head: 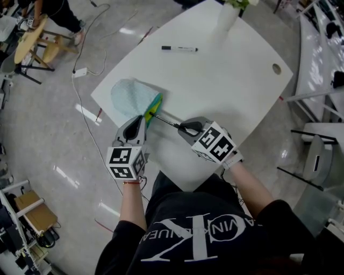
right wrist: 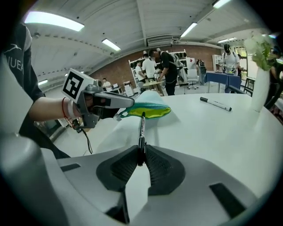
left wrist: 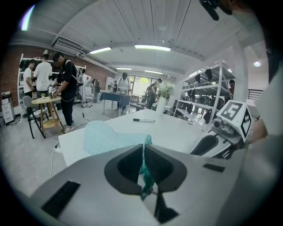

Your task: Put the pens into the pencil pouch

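A light teal pencil pouch [head: 130,95] [left wrist: 106,136] lies near the white table's front left corner, its mouth showing a green and yellow lining [right wrist: 148,110]. My left gripper [head: 141,125] [left wrist: 144,170] is shut on the pouch's edge by the opening. My right gripper [head: 183,128] [right wrist: 141,160] is shut on a black pen [head: 165,121] [right wrist: 142,129]. The pen's far tip sits right at the pouch mouth. A second black-and-white pen [head: 179,49] [left wrist: 143,120] [right wrist: 215,103] lies alone farther back on the table.
A white vase [head: 229,15] [right wrist: 261,84] with flowers stands at the table's far edge. The table [head: 231,80] has a round cable hole [head: 276,69] at the right. Cables and a wooden stool [head: 32,43] are on the floor to the left; people stand in the background.
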Available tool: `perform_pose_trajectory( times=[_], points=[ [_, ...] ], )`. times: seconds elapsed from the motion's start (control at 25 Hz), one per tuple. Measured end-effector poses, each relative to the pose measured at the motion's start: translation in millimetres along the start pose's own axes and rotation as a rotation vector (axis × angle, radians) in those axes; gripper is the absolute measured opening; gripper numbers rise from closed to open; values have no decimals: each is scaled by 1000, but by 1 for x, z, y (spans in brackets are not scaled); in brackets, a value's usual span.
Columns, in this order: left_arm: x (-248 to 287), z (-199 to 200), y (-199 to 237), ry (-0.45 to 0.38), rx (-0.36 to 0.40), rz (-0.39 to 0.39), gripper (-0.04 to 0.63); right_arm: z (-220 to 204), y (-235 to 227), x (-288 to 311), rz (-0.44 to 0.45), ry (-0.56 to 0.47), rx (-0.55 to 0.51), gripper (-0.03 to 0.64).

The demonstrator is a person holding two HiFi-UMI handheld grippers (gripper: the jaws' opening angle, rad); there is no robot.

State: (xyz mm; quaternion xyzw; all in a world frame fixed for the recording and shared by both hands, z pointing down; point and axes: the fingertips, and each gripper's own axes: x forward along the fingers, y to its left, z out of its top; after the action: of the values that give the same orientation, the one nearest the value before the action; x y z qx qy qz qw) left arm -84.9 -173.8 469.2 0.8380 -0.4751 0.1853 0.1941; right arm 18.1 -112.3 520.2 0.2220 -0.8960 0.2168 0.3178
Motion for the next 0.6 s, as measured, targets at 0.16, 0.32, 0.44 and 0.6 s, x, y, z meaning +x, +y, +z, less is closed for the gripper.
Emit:
perform_pose_trajectory(
  times=[0.16,0.32,0.44,0.6],
  points=[
    [1,3,-4,-18,-8,-20,15,-5,-3,2,-4,46,6,67],
    [1,-1,-19,-1,8,-65,15,6,-4,1,-1,26,14,67],
    [4,-3,-28,4,17,-90,15,11,-4,6,9,27,7,68],
    [7,-6,-37,21,46,-118,15,22,-1,13,28,23,4,67]
  ],
)
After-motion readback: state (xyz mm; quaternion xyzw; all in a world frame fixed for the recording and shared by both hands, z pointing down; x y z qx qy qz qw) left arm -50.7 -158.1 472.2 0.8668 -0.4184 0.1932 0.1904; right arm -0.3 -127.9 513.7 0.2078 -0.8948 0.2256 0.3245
